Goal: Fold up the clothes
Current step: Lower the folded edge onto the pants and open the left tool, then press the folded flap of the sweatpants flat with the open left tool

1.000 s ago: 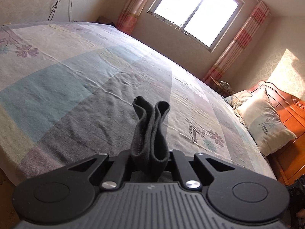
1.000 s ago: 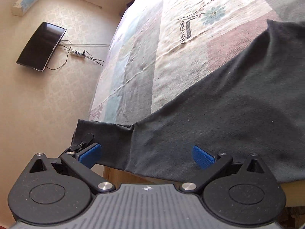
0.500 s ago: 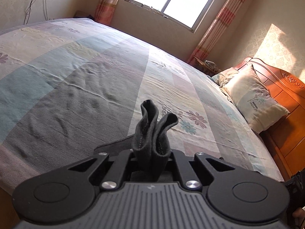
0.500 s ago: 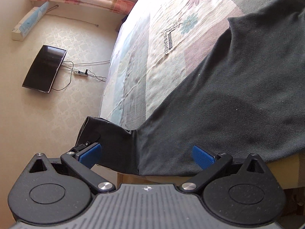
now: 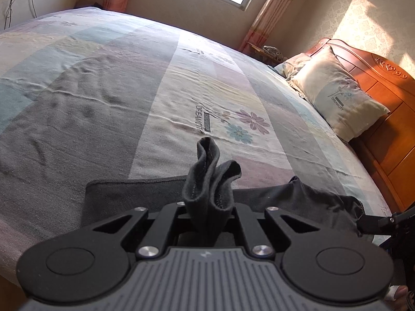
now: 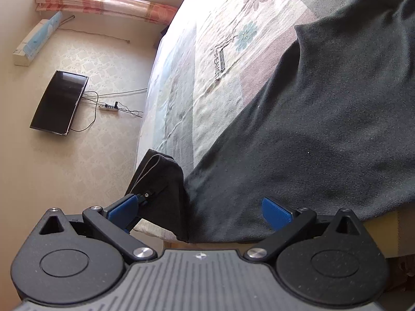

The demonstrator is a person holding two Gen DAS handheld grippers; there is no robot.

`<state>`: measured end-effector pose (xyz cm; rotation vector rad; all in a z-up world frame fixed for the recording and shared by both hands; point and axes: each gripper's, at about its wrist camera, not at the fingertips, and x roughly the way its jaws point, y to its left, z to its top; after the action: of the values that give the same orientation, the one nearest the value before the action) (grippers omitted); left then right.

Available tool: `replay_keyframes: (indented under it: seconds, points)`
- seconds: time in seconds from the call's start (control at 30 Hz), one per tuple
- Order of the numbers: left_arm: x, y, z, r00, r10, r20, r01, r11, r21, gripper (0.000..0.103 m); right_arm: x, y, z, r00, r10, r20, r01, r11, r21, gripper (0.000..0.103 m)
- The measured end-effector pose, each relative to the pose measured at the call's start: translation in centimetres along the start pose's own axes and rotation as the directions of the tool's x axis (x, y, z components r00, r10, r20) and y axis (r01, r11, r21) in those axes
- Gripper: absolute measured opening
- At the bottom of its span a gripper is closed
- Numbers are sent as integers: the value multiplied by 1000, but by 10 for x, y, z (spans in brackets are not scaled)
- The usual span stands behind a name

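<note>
A: Bed [image 5: 103,108], patterned cover; dark garment [image 6: 324,129] spread along near edge, partly overhanging. Folded yet?

B: Barely begun; most folding left. Left gripper [image 5: 207,207] clamped on bunched garment end [image 5: 210,178], raised above cover. Right gripper [image 6: 202,207] wide apart, astride garment edge, gripping nothing.

Dark grey garment [image 6: 324,129], pastel patchwork bedsheet [image 5: 129,83] (purple and blue flowers), blue-padded tongs [image 6: 199,207]
</note>
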<state>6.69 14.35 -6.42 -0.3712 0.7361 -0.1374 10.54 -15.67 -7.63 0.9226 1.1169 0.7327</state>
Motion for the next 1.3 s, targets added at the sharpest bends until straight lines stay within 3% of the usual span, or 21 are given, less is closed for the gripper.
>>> replay_keyframes:
  seconds: [0.37, 0.57, 0.63, 0.73, 0.87, 1.0, 1.13, 1.3]
  points:
    - [26, 3, -17, 995, -7, -97, 8, 1000, 7, 6, 8, -3, -3, 1000, -13, -18, 13, 1000, 14, 103]
    - [19, 1, -17, 991, -67, -117, 66, 998, -19, 25, 9, -4, -4, 999, -24, -22, 24, 1000, 18, 103]
    - [10, -4, -15, 988, -108, -110, 109, 994, 2, 36, 10, -5, -4, 999, -30, -24, 30, 999, 15, 103]
    - [-5, -7, -9, 981, -173, -90, 175, 984, 24, 44, 13, -1, -5, 998, -55, -36, 54, 998, -12, 103]
    - [-11, 7, 1, 989, -138, -58, 139, 990, 18, 52, 23, 14, -7, 993, -99, -63, 92, 990, -111, 103]
    - [13, 47, -1, 991, -83, -101, 72, 991, -110, 52, 43, 37, -12, 987, -115, -113, 89, 973, -215, 103]
    - [31, 75, -13, 987, -90, -135, 57, 971, -231, 52, 70, 60, -21, 975, -114, -190, 53, 953, -298, 103]
    - [19, 72, -7, 990, -67, -127, 41, 979, -199, 52, 101, 78, -34, 958, -131, -257, 32, 933, -357, 103]
